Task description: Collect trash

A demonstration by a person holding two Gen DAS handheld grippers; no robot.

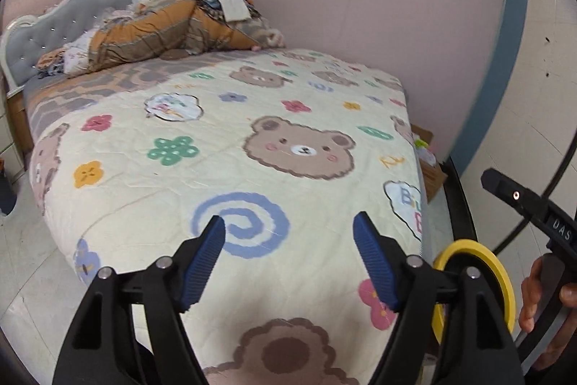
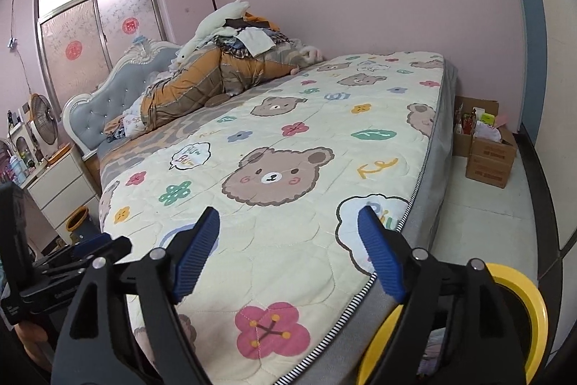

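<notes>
My left gripper [image 1: 289, 242] is open and empty, held above the foot of a bed [image 1: 230, 147] covered by a cream quilt with bears and flowers. My right gripper [image 2: 288, 237] is also open and empty, over the same bed's [image 2: 306, 168] foot end near its right corner. No loose trash shows on the quilt in either view. A yellow-rimmed ring [image 2: 519, 320] sits low at the right beside my right gripper; it also shows in the left wrist view [image 1: 479, 276]. The right hand-held tool [image 1: 533, 215] shows at the right edge of the left wrist view.
A heap of bedding and clothes [image 2: 223, 67] lies by the grey headboard [image 2: 108, 107]. Cardboard boxes with items [image 2: 487, 147] stand on the floor right of the bed. A white nightstand [image 2: 61, 190], a fan [image 2: 43, 121] and an orange-rimmed bin [image 2: 77, 219] stand left.
</notes>
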